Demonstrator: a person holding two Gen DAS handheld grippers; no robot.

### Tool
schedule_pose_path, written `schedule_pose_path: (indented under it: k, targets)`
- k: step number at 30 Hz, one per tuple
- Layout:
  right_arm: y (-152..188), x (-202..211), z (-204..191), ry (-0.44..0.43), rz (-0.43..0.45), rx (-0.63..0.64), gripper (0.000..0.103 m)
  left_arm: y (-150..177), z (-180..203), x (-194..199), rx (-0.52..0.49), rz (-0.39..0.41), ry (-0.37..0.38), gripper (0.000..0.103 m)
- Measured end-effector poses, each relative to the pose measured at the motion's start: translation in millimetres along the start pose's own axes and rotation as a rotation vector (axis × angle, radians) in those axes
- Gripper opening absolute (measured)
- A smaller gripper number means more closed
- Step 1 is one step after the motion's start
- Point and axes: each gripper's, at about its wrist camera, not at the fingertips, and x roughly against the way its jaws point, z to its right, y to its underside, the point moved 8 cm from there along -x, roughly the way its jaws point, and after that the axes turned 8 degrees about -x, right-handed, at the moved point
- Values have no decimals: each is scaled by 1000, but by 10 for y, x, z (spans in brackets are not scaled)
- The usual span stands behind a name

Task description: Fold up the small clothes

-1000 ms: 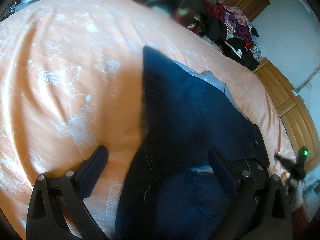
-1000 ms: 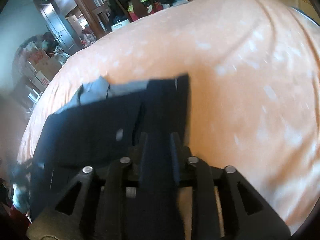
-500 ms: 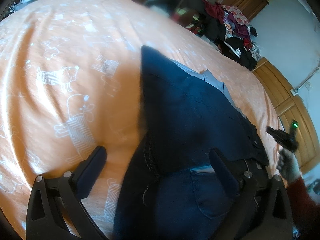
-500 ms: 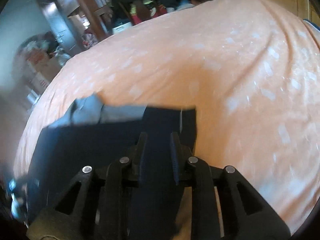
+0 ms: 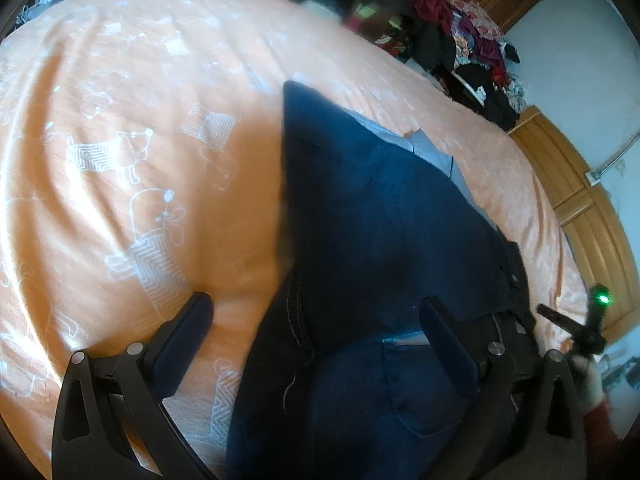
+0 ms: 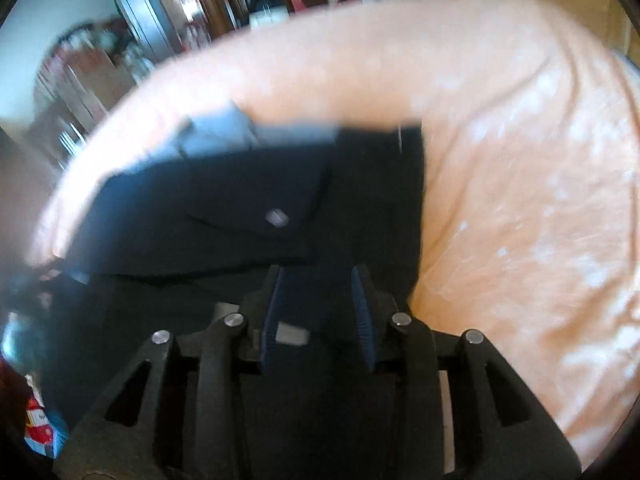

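Spread dark on the orange bedsheet, long axis running near to far, the jeans under both tools: left gripper wide apart above the near end, right gripper parted, seemingly unclamped, at the right edge.

My right gripper now shows its fingers parted, where a second ago they sat pinched together on the dark jeans. The folded denim now reaches further across the orange bed sheet. In the left view, my right hand sits lower than half a second ago.
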Motion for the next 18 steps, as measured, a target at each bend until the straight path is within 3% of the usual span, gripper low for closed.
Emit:
schedule_pose_path:
  k: [2,4,6,7,10,13,15,18]
  targets:
    - [-1,424,-80,-1,93,4,44,-13,-28,42,23,35,34,103]
    - [42,890,-181,17,210,31,62,-24,-49,64,40,46,59,103]
    - [146,1267,-257,41,306,72,101,-21,-47,74,43,42,72,103]
    - [209,1339,-263,37,303,81,103,-19,-44,80,45,34,74,103]
    - [534,1282,-149,-44,100,22,102,-16,-27,181,66,23,97,100]
    - [1088,1119,38,-73,-121,-53,94,41,93,481,60,21,171,99]
    - [1555,1054,213,-78,-238,-112,80,177,219,791,11,21,209,99]
    - [1984,991,510,-44,-332,-159,67,478,303,1146,-48,-11,222,99]
